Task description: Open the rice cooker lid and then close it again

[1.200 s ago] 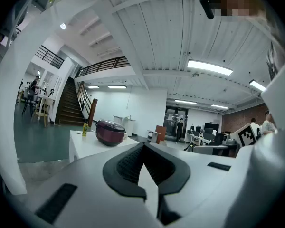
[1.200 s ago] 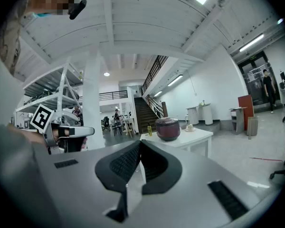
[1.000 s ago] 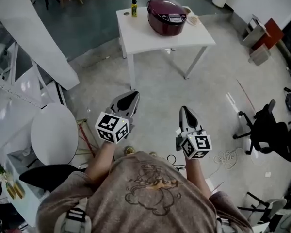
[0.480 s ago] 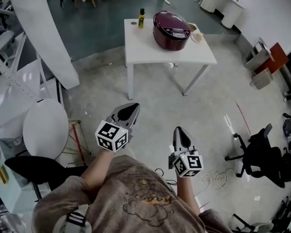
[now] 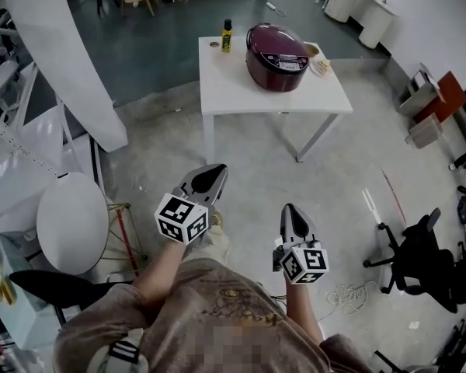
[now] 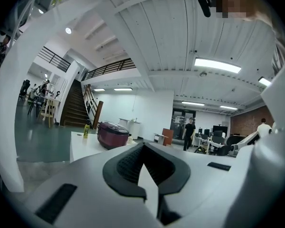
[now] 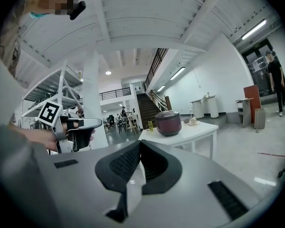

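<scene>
The person is standing on the concrete floor (image 5: 256,154), well back from the white table (image 5: 241,88), holding one hand-held gripper in each hand out in front of their chest.

The left hand-held gripper (image 5: 206,179) is pointing at the table with its jaws pressed together and nothing in between. The right hand-held gripper (image 5: 293,217) is doing the same: jaws are meeting at the tip and it's empty too. Neither one is anywhere near the table, and both are hanging over bare floor.

The dark red rice cooker (image 5: 277,47) is sitting on the far half of the table, toward the right edge, with its lid down. A little yellow bottle (image 5: 227,36) is standing near the far edge, just left of the cooker, and a small dish (image 5: 320,59) is sitting right beside the cooker at the far right corner.

Off to the right a black office chair (image 5: 419,247) is sitting on the floor, and in the left gripper view a person in black (image 6: 189,133) is standing way in the background.
</scene>
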A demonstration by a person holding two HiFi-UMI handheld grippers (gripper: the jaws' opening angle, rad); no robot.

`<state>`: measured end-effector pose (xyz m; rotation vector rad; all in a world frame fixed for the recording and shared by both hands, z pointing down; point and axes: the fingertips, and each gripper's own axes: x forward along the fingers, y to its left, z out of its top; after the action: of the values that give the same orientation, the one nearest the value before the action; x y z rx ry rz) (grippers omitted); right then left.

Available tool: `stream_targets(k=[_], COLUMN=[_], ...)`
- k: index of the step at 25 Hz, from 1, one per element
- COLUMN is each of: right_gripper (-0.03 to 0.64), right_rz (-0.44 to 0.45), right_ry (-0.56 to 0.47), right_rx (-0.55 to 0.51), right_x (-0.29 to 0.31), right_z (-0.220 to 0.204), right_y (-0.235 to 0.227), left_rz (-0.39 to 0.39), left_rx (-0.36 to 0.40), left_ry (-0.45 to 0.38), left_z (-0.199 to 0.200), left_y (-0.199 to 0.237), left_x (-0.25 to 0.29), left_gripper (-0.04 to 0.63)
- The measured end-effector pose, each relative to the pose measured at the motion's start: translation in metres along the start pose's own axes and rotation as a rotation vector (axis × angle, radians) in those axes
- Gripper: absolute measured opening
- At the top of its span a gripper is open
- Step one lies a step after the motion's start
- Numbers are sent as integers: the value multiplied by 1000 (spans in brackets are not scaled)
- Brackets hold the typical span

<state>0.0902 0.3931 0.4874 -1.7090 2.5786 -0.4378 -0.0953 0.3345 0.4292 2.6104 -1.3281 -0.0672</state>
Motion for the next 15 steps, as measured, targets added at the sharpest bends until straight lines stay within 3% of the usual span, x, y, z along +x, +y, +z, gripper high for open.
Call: stream_targets(k=[15], right_gripper=[2], right_rz=[-43], right_ry=[1], right_rx=[-1], right_x=[150], right_z=[47], right_y=[-66], left_rz=[-49], left_rx=[-5], left_ry=[20], left_z=[34], left_y=[93], left_x=[138], left_gripper=[20])
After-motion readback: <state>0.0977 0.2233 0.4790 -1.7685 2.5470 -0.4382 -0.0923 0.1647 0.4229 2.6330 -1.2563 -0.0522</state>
